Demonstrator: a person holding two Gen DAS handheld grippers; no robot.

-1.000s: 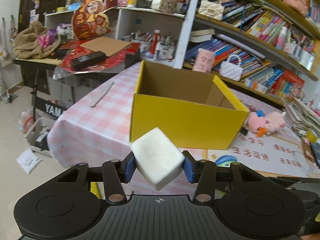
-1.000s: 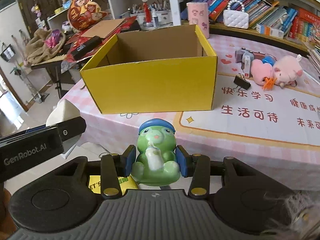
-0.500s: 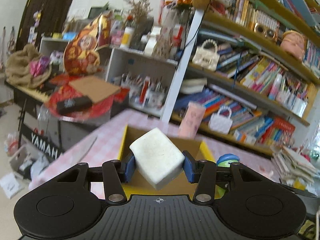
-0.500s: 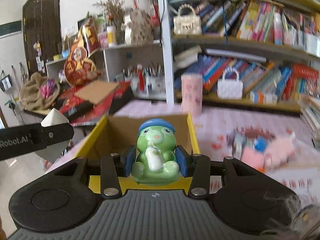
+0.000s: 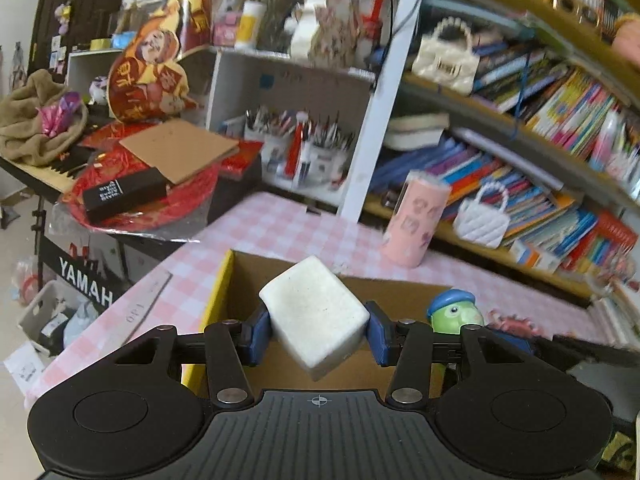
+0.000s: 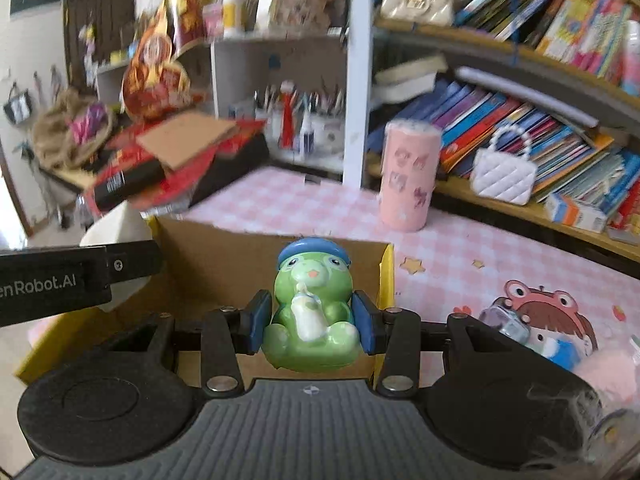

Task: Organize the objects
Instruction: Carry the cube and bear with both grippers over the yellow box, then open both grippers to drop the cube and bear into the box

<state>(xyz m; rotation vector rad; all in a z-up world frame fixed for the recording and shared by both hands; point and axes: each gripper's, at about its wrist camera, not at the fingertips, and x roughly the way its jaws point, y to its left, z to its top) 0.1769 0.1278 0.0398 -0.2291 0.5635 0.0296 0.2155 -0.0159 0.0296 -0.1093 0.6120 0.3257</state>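
Left wrist view: the left gripper [image 5: 318,330] was clamped on a white block [image 5: 315,315], tilted, above the open yellow box [image 5: 218,304] on the pink checked tablecloth [image 5: 280,228], with crowded bookshelves [image 5: 520,128] behind. Right wrist view: the right gripper [image 6: 313,324] squeezed a green frog toy [image 6: 312,316] over the same box [image 6: 386,276]. A second before, both grippers were short of the box, facing its outer wall.

Yellow box [image 6: 386,276] floor's mostly hidden behind the gripper bodies, frog toy [image 5: 454,312] half covered in the left view, and the bookshelf [image 5: 560,128] titles are just motion smear.
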